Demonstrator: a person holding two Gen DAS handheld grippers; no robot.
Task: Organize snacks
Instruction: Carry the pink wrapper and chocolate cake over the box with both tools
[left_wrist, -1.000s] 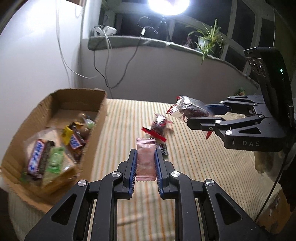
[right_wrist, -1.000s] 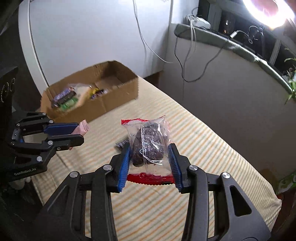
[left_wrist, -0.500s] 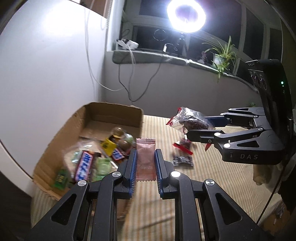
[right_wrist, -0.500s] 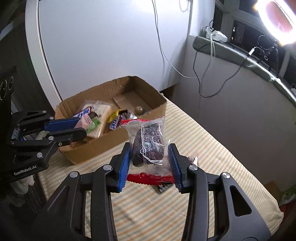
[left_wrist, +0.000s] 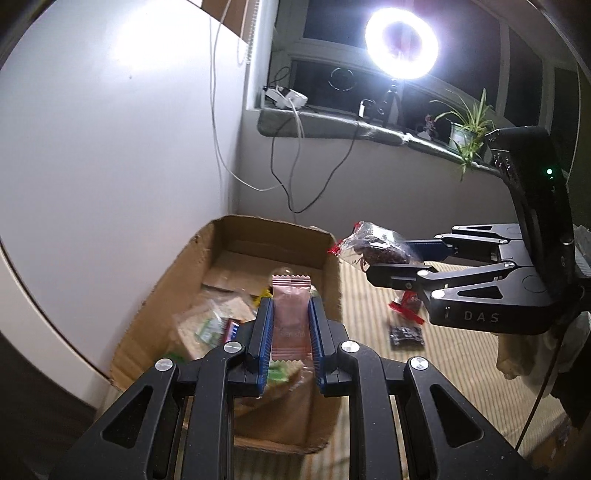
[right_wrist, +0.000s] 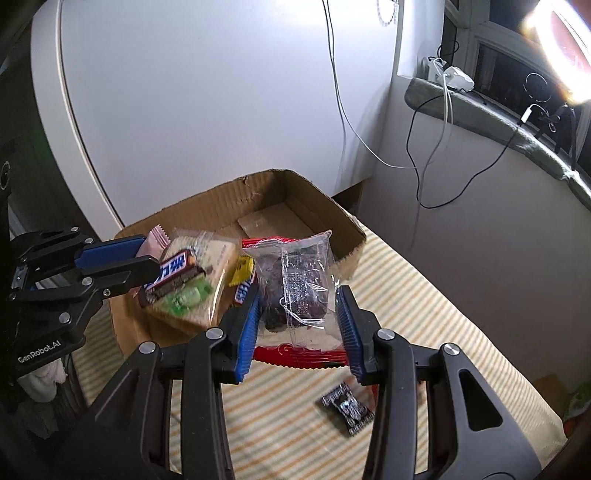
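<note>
The left gripper (left_wrist: 290, 328) is pinching a pink sachet (left_wrist: 290, 314) over the cardboard box (left_wrist: 236, 236), while the right gripper (right_wrist: 299, 325) is clamping a clear cake packet (right_wrist: 295, 284) at the box's 4 o'clock rim, risking a drop outside onto the striped cloth (right_wrist: 424, 306).

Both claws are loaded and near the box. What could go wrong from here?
The right claw holds its clear red-edged packet near the cardboard box wall; released early, it may land on the striped cloth. The left claw, holding the pink sachet, is close by, so the claws might bump.
</note>
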